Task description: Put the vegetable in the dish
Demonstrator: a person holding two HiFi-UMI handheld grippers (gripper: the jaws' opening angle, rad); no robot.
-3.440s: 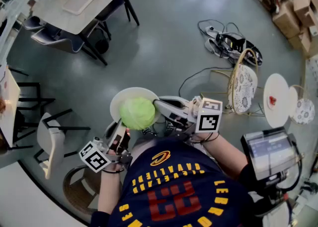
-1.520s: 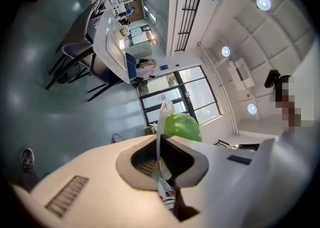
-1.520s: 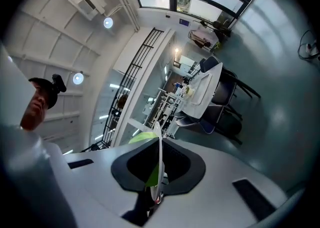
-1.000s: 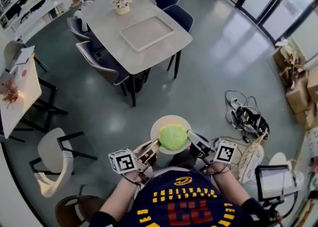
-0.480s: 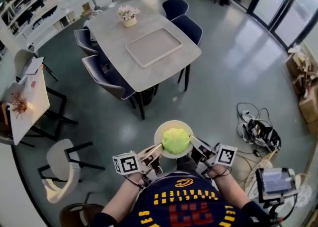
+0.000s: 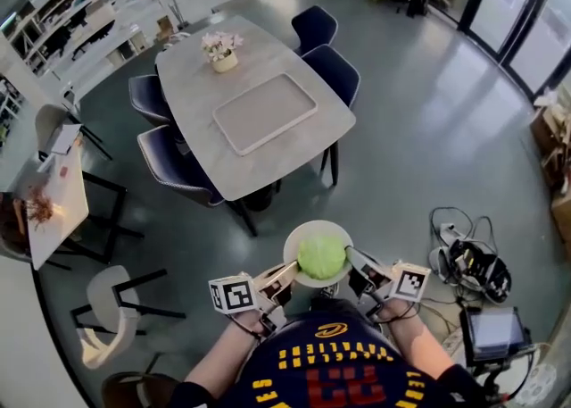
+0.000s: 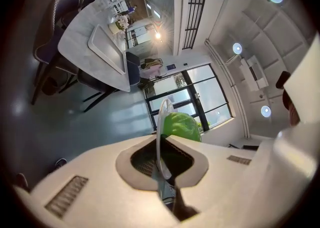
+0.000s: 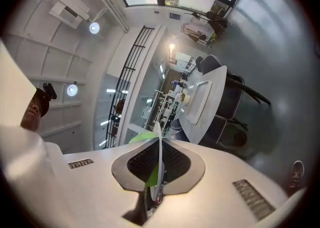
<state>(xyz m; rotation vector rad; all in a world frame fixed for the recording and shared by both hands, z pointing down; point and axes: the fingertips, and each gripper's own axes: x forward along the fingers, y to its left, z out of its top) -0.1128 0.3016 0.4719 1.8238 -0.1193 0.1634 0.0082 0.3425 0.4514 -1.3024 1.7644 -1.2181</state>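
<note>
A round green cabbage (image 6: 321, 257) lies in a white dish (image 6: 294, 241) held in the air over the floor, just ahead of the person's chest. My left gripper (image 6: 290, 270) is shut on the dish's left rim and my right gripper (image 6: 352, 259) is shut on its right rim. In the left gripper view the rim of the dish (image 7: 159, 137) stands edge-on between the jaws of the left gripper (image 7: 161, 164), with the cabbage (image 7: 181, 126) behind it. In the right gripper view the dish (image 8: 159, 152) is pinched by the right gripper (image 8: 159, 167), and the cabbage (image 8: 142, 137) peeks out at the left.
Ahead stands a grey table (image 6: 197, 75) carrying a shallow tray (image 6: 264, 112) and a flower pot (image 6: 221, 51), with dark blue chairs (image 6: 178, 169) around it. A smaller table (image 6: 49, 198) and a white chair (image 6: 98, 308) are at the left. Cables (image 6: 468, 259) lie on the floor at the right.
The person has turned and walked with the dish and cabbage held by both grippers. The grey table has come nearer and now sits straight ahead. The grip has not changed.
</note>
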